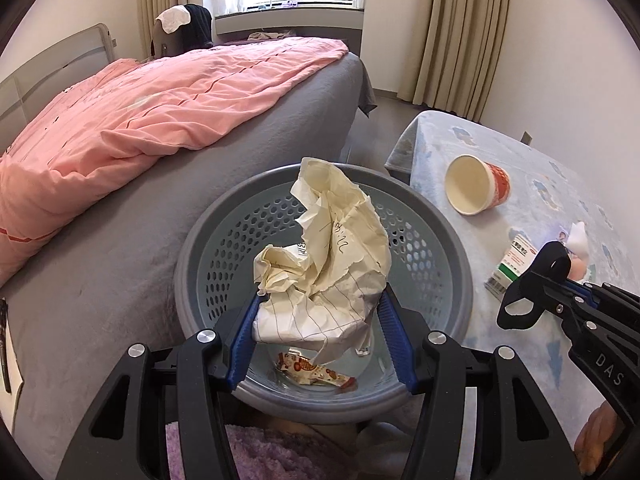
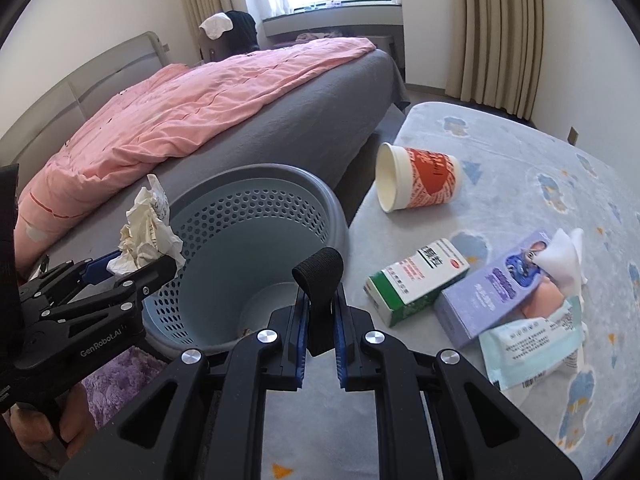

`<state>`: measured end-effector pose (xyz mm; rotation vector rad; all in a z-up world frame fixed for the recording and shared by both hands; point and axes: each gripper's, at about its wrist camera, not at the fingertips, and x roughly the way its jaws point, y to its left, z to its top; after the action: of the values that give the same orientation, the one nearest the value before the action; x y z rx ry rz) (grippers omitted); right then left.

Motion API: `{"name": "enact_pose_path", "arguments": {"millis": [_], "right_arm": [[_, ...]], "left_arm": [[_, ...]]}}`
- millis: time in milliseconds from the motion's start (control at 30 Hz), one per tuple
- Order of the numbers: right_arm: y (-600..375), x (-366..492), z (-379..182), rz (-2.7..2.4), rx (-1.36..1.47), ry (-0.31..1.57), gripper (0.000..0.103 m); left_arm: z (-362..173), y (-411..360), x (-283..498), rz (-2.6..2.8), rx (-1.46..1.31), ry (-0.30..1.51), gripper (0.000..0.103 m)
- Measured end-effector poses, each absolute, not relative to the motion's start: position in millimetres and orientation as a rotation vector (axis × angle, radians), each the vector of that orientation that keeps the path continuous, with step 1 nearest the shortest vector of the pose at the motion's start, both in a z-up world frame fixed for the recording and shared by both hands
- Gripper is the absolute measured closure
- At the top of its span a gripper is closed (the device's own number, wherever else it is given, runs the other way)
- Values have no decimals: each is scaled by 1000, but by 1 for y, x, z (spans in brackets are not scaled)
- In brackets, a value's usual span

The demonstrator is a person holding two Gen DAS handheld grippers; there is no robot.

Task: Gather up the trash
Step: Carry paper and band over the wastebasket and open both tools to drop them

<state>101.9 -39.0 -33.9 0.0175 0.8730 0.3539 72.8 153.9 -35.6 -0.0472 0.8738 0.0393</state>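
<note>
I hold the paper (image 1: 324, 264) in my left gripper (image 1: 318, 320), about half open, with the blue pads pressing on both sides of the crumpled ball. The relation that matters now: the paper hangs directly above the open mouth of the basket (image 1: 460, 264), inside the ring of the rim, so a release should drop it straight in. Its long axis runs away from me, from the jaws up toward the far rim.

My right gripper (image 2: 320, 320) is fully closed on a black strap (image 2: 320, 276) – a loop that stands up between the fingers – and it sits just right of the basket, over the near edge of the table (image 2: 500, 152). For the remaining trash the right hand is the nearer one, I judge.

Counted: one basket; one wrapper (image 1: 316, 372) on its bottom, and something clear beside it which I cannot name. On the table, to the right – one cup (image 2: 420, 180) lying on its side with the mouth to the left, one green-white box (image 2: 416, 280), one purple box (image 2: 492, 288), one pale pouch (image 2: 532, 352), and one white tissue (image 2: 568, 260) on the purple box.
</note>
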Motion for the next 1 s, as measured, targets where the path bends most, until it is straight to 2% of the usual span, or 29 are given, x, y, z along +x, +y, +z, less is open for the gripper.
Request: {"name": "enact_pose_path", "arguments": {"millis": [733,767,800,833,900,1000], "right_arm": [[14,151,-47,457,13,909,88],[14,151,-47,455,11,908,87],[14,150,-47,452,11,904,80],[13,149,-46,444,11,897,65],[11,147,-44,434,16,872,50],[13,146,-41,428,1,861,50]], "left_arm": [[-59,189,106,93,-78,923,48],[-58,189,105,94,-79,921,48],[-58,189,105,96,-80,919,47],[-57,189,105,98,-81,918,45],[-57,191,104,101,-88,920,44],[-57,192,102,111,-90,924,42]]}}
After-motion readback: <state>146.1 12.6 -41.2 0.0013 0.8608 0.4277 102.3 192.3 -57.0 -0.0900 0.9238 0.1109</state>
